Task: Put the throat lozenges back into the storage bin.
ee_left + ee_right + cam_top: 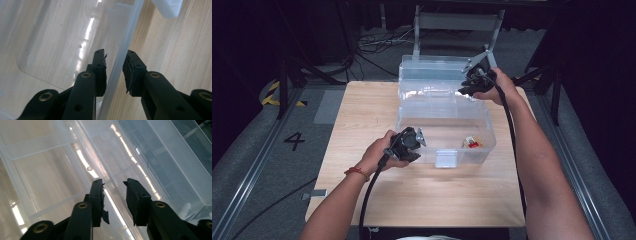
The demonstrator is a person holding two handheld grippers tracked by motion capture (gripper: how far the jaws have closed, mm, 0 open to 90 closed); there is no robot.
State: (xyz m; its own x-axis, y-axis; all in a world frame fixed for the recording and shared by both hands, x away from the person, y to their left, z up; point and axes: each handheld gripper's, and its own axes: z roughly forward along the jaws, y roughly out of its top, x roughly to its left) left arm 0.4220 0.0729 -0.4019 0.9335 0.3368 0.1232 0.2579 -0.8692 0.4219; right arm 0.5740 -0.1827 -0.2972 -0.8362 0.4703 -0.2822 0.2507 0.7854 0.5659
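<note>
Evidently steadying clear box point(447, 131) on tabletop point(362, 115): left gripper point(115, 72) jaws straddling front wall, narrowly apart, not visibly pinching; right gripper point(113, 195) jaws astride raised lid point(432, 75) edge, likewise ungripped.

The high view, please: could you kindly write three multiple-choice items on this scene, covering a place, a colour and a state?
1. Where does the small red-and-white item lie?
A. in the clear box
B. on the floor
C. on a chair

2. What colour is the table?
A. white
B. light wood
C. black

3. How is the box's lid?
A. shut
B. swung open behind the box
C. lying on the floor

Answers: 1 A, it sits near the box's front right corner; 2 B, pale wood grain shows; 3 B, it stands up at the box's far edge.
</note>
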